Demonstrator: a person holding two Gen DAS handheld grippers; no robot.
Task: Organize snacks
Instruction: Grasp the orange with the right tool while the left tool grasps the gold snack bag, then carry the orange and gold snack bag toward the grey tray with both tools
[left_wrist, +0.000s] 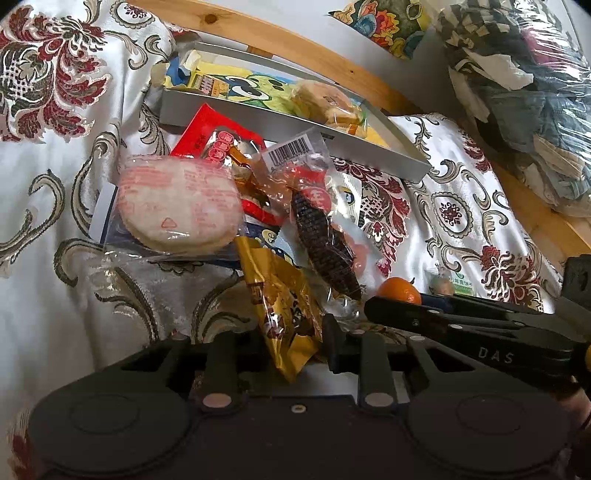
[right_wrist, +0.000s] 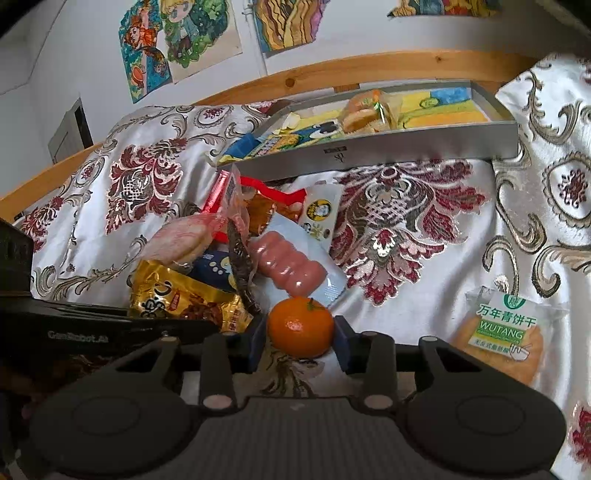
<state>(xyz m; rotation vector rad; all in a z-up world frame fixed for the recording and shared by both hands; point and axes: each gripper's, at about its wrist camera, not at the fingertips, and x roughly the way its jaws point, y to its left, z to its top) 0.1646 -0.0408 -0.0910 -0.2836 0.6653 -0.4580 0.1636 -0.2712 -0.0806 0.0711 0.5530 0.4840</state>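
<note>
On the bed (right_wrist: 424, 258), the grey tray (right_wrist: 406, 144) lies beyond the snack pile. The left hand-held gripper (left_wrist: 291, 354) pinches a light, crinkly gold packet (left_wrist: 284, 306); the right hand-held gripper (right_wrist: 300, 345) pinches the firm, bruisable tangerine (right_wrist: 300, 326) across its middle.

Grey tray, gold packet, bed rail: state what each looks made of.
Grey tray: matte, straight-edged walls, likely card or thin metal; can't tell which.
Gold packet: metallised foil-plastic film, judging by its crinkles and glare.
Bed rail: pale wood, probably pine, showing knots and grain, lightly varnished.
</note>
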